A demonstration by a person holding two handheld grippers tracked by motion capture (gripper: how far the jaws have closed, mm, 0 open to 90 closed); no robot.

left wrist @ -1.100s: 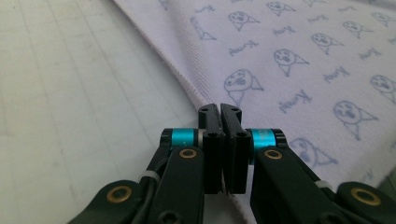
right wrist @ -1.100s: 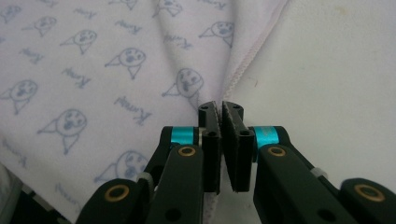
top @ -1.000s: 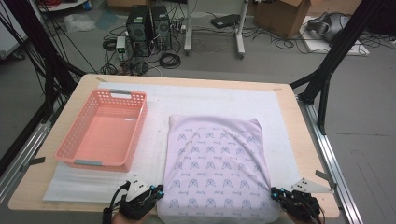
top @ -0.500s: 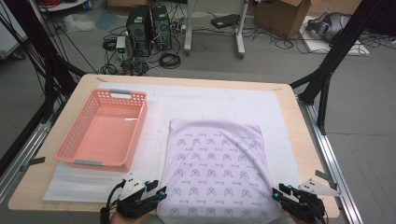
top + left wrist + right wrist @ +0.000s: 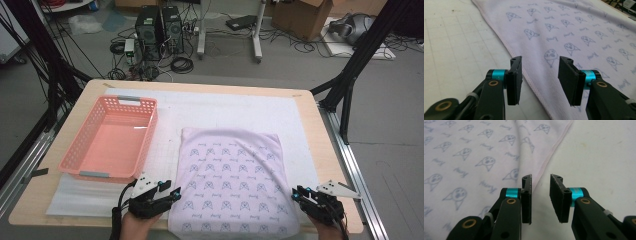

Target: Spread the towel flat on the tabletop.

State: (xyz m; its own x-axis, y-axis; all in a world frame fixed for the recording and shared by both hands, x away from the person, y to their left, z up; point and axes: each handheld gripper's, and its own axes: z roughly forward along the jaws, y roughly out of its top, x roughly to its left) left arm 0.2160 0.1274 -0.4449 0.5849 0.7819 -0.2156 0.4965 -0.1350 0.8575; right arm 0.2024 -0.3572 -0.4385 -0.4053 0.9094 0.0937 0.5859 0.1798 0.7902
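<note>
The left gripper (image 5: 539,72) is opening wider over the cloth's (image 5: 232,180) left edge and the right gripper (image 5: 540,192) is closing a little, both holding nothing, while the cloth is lying flat beside the pink basket (image 5: 85,150).

One patterned cloth (image 5: 234,182), one pink basket (image 5: 112,140), two claws: left claw (image 5: 170,195), right claw (image 5: 300,194).

A light wooden table (image 5: 320,150) carried a white gridded mat (image 5: 225,107) that covered most of its top. On that mat, left of the pale lilac cloth (image 5: 232,185) printed with small faces, sat a pink plastic basket (image 5: 112,140). The cloth lay spread flat, its near edge at the table's near edge.
</note>
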